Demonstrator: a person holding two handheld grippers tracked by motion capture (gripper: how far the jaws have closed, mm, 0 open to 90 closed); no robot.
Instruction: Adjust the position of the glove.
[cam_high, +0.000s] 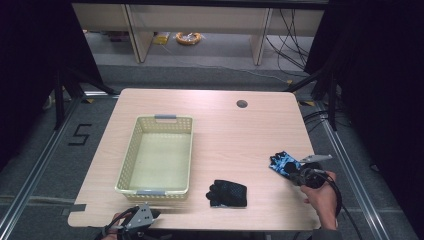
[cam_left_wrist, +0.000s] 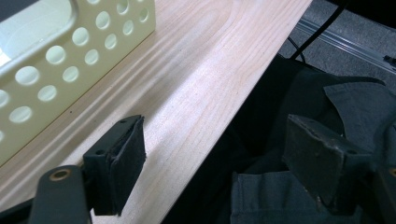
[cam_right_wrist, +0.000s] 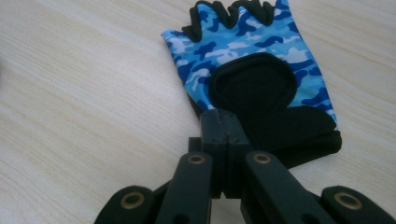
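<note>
A blue camouflage glove with black palm patches lies flat near the table's right edge. My right gripper sits at its near cuff. In the right gripper view the jaws are pressed together on the black cuff edge of the blue glove, so the right gripper is shut on it. A black glove lies near the front edge, between the two hands. My left gripper hovers at the table's front edge below the basket; in its own view the left gripper is open with nothing between its jaws.
A pale yellow perforated basket with grey handles stands on the left half of the wooden table, its wall close to the left gripper. A round cable hole lies at the back right. Dark curtains flank the table.
</note>
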